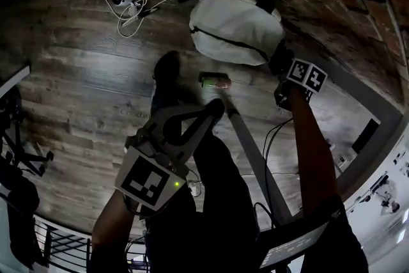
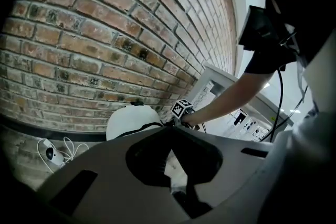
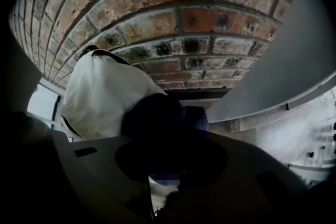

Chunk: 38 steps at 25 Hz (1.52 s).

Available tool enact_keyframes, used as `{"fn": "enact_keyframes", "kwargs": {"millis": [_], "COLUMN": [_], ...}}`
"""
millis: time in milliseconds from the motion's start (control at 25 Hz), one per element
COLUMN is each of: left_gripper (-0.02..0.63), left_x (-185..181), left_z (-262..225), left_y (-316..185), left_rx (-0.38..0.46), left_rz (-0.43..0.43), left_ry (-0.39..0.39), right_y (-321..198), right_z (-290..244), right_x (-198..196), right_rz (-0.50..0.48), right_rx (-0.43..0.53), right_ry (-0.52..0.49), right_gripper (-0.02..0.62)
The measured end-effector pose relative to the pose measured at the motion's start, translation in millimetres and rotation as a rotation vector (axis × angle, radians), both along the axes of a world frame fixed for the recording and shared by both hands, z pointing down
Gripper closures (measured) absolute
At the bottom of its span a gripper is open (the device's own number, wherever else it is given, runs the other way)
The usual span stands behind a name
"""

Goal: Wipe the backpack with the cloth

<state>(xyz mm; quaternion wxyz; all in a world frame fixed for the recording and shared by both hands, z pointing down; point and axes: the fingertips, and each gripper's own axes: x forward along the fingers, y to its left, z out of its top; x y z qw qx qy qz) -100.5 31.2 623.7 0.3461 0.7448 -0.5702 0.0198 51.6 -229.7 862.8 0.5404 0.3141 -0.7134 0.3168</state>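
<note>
your right claw [image 3: 167, 139] grips the bunched dark blue cloth [image 3: 157, 115], soft and limp, beside the white backpack [image 1: 233, 29] at upper centre of the head view. the bag looks light and floppy; steady its top with your closed, empty left claw [image 1: 216, 110].

The backpack [image 1: 235, 25] is showing white with a black zip line, the cloth [image 3: 195, 117] dark blue, the wall [image 3: 173, 18] red-brown brick, the floor [image 1: 83, 86] dark wood grain, the marker cube [image 1: 307, 75] black-and-white squares
</note>
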Motion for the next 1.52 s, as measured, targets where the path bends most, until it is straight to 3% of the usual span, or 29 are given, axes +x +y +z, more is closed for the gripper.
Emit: {"fn": "enact_keyframes", "kwargs": {"millis": [320,560,760,920,1160,1520], "left_gripper": [0.608,0.609,0.609,0.609,0.609,0.609], "left_x": [-19,-18,-14,-21,-34,-59], "left_z": [0,-8,-12,-8,-1,14], "left_y": [3,3,6,11,20,41], "left_rx": [-0.004,0.004,0.012,0.004,-0.012,-0.030], "left_rz": [-0.040,-0.043,-0.049,-0.065,-0.107,-0.189], "left_ry": [-0.012,0.001,0.007,0.015,0.034,0.059], "right_y": [4,30,59,80,112,167], "right_z": [-35,-83,-106,-122,-114,-71], "right_x": [-20,-74,-117,-155,-202,-250], "right_rz": [0.052,0.038,-0.160,-0.276,-0.430,-0.884], "right_rx": [0.047,0.022,0.073,0.087,0.077,0.129], "right_ry": [-0.127,-0.253,-0.251,-0.297,-0.289,-0.107], "right_gripper": [0.502,0.502,0.505,0.506,0.506,0.506]}}
